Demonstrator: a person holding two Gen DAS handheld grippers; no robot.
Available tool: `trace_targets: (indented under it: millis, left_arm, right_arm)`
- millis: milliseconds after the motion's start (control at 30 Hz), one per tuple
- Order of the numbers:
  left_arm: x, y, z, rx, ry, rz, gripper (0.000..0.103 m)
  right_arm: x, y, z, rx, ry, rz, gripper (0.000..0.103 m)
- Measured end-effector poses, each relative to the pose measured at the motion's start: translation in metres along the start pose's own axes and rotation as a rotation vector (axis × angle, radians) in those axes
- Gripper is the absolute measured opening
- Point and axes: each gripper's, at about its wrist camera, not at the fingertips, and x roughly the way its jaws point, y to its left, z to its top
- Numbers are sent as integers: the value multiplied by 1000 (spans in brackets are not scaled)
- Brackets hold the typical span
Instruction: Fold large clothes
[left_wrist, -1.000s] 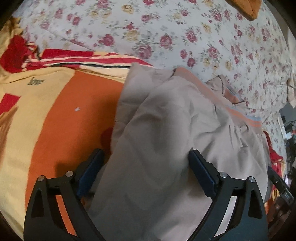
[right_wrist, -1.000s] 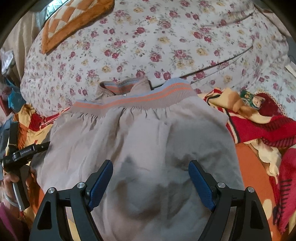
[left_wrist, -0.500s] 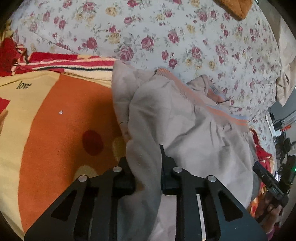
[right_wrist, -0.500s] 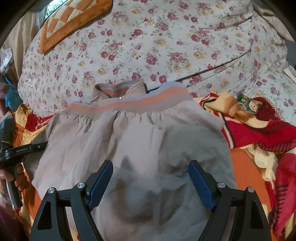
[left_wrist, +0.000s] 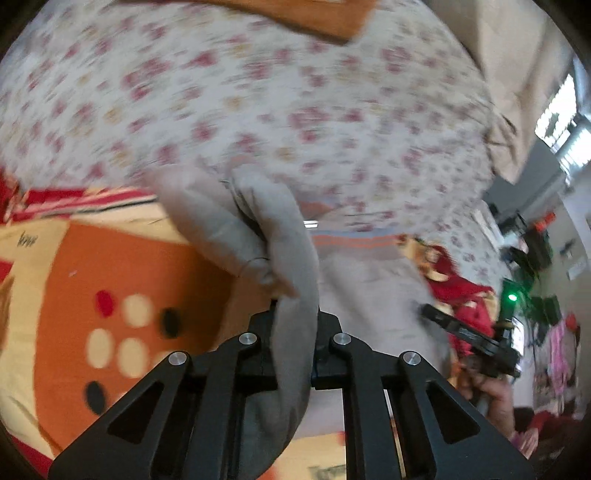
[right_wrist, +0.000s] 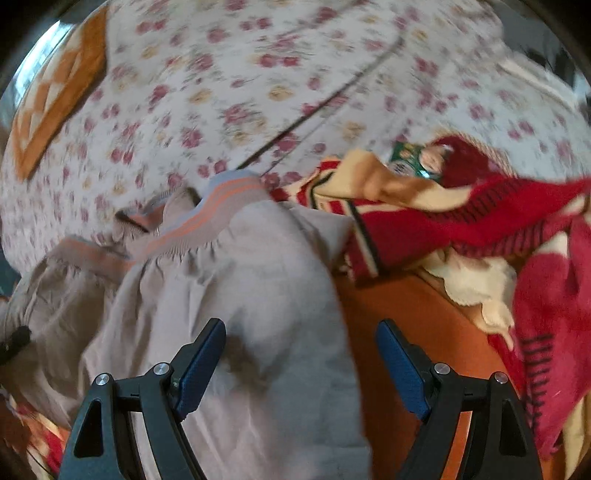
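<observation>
We're on a bed, one floral sheet (left_wrist: 280, 110) with red and yellow blooms spread wide across the back, and one orange, cream and red blanket (left_wrist: 66, 302) laid over the near part, bunched in red folds off to the side in the right wrist view; up at the far corner sits one orange checked cushion (right_wrist: 55, 96), and beyond the bed edge there's a bright window and a clutter of dark gear, too blurred to name. One garment in play, the grey-beige garment (right_wrist: 251, 302) with its orange-and-blue striped band, lying on the blanket right at the sheet's edge. The left gripper (left_wrist: 295, 343) has its jaws pinched tight on a fold of that cloth, which lifts in a ridge above the blanket. The right gripper (right_wrist: 301, 369) hangs wide apart over the garment's near edge, blue pads clear of the fabric, nothing in its hold
</observation>
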Motion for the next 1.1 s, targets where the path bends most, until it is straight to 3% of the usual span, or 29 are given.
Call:
trace_targets:
  millis: [133, 267, 400, 500, 533, 567, 633, 667, 800, 900, 967, 1100]
  left_arm:
    - [23, -69, 3, 95, 31, -56, 8]
    - [77, -130, -10, 182, 108, -91, 8]
    - [140, -149, -36, 160, 228, -151, 8]
    - [153, -147, -46, 121, 235, -170, 11]
    - [148, -148, -47, 132, 229, -182, 18]
    - [142, -150, -47, 143, 231, -197, 33]
    - [124, -152, -46, 156, 243, -243, 52]
    - [108, -151, -45, 170, 225, -253, 54]
    - [56, -140, -50, 266, 129, -170, 54]
    - [40, -126, -60, 297, 52, 15, 54]
    - [49, -118, -67, 286, 56, 90, 54]
    - [85, -108, -83, 211, 127, 93, 54]
  right_arm:
    - [-14, -15, 8, 64, -28, 23, 81]
    - [-24, -26, 15, 91, -47, 32, 82]
    - [-21, -39, 19, 121, -46, -21, 82]
    - [-17, -48, 21, 172, -22, 3, 82]
    - [-17, -50, 22, 180, -20, 15, 82]
    - [-19, -50, 23, 183, -23, 24, 82]
    - [-24, -48, 23, 176, -41, 33, 82]
    - [-27, -48, 23, 174, -49, 41, 82]
    - [-37, -45, 23, 197, -78, 115, 82]
    - [-46, -39, 23, 191, -98, 184, 82]
    - [-49, -32, 21, 170, -101, 230, 82]
    - [-43, -14, 17, 111, -71, 261, 82]
